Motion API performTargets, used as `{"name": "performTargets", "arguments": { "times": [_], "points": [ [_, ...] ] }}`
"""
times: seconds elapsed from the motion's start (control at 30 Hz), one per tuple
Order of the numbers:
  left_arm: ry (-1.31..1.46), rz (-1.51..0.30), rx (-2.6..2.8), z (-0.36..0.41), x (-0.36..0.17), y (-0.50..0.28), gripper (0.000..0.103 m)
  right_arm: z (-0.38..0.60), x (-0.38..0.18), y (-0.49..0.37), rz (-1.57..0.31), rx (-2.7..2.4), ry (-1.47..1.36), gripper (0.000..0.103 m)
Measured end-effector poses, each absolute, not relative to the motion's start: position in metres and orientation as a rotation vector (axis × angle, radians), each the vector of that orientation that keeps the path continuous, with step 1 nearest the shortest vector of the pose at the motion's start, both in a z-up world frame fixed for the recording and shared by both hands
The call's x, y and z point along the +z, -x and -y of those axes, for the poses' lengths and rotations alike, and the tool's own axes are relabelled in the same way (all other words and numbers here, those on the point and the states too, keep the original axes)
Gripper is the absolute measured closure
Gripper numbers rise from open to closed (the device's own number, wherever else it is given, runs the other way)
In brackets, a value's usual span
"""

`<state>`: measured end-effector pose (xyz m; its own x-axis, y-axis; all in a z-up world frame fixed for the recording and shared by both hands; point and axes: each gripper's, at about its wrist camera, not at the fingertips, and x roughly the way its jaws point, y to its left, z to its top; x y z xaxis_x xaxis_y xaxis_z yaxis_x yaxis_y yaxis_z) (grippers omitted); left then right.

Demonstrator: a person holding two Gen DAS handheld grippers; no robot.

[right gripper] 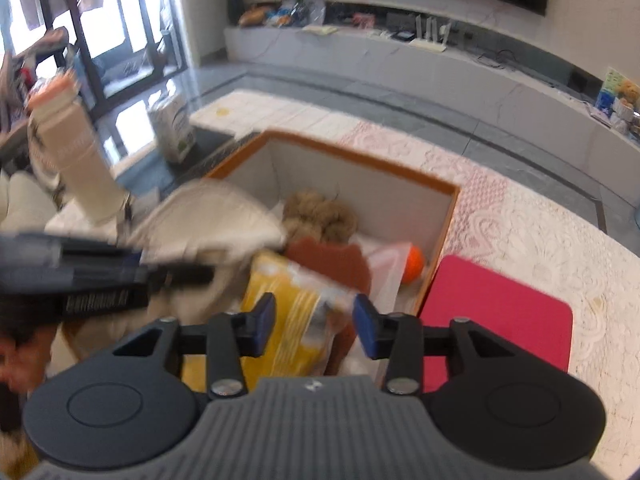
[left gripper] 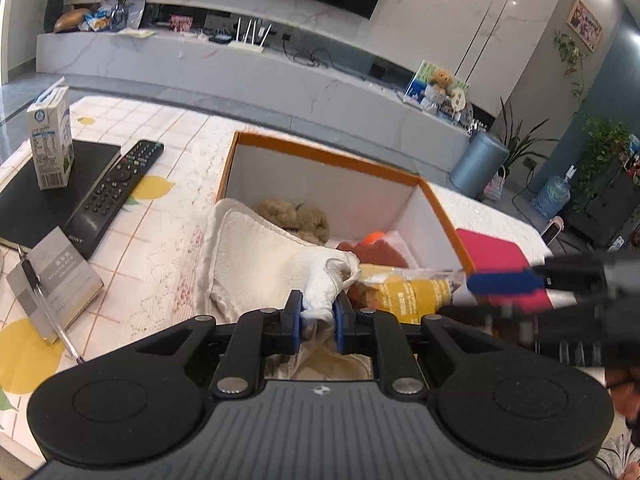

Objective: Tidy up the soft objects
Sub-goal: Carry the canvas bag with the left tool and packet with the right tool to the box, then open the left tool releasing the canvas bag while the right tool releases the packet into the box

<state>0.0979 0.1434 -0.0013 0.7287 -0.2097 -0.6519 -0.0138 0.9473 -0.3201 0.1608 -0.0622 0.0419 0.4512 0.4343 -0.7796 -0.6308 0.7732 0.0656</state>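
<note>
Left wrist: jaws pinch white towel [left gripper: 276, 252] — right jaws spread, seemingly empty.

An open box [left gripper: 436, 204] stands on the tabletop [left gripper: 172, 216], right of centre in the left wrist view. In its far part lies a plush toy [left gripper: 296, 216]; a ball [left gripper: 374, 237] sits toward its right wall. A towel [left gripper: 256, 256] hangs over its near left wall, partly in and partly out. A packet [left gripper: 408, 292] lies at the near edge, seemingly resting on a cloth [left gripper: 380, 254], though blur makes that uncertain. A mat [left gripper: 496, 256] lies just right of the box. Left of the box lie a remote [left gripper: 116, 188], then a carton [left gripper: 50, 140] standing on a pad [left gripper: 36, 204]. Nearer, a notebook [left gripper: 60, 280] carries a pen [left gripper: 44, 300].
</note>
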Motion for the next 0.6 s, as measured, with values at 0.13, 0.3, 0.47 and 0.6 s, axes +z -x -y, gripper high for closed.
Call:
{"name": "performTargets", "arguments": {
  "times": [0.13,0.3,0.47,0.6],
  "points": [
    [0.291,-0.736,-0.092,-0.138,0.002,-0.098,0.076,0.060,0.032,-0.143,-0.902,0.668,0.285,0.021],
    [0.275,-0.726,-0.107,-0.137,0.005,-0.096,0.053,0.038,0.013,-0.133,-0.911,0.656,0.375,0.020],
    [0.364,-0.624,-0.207,-0.145,0.017,-0.088,0.037,0.027,-0.002,-0.134,-0.925,0.648,0.413,0.020],
    [0.497,-0.579,-0.228,-0.162,0.021,-0.084,0.024,0.032,0.003,-0.128,-0.917,0.634,0.464,0.016]
  ]
}}
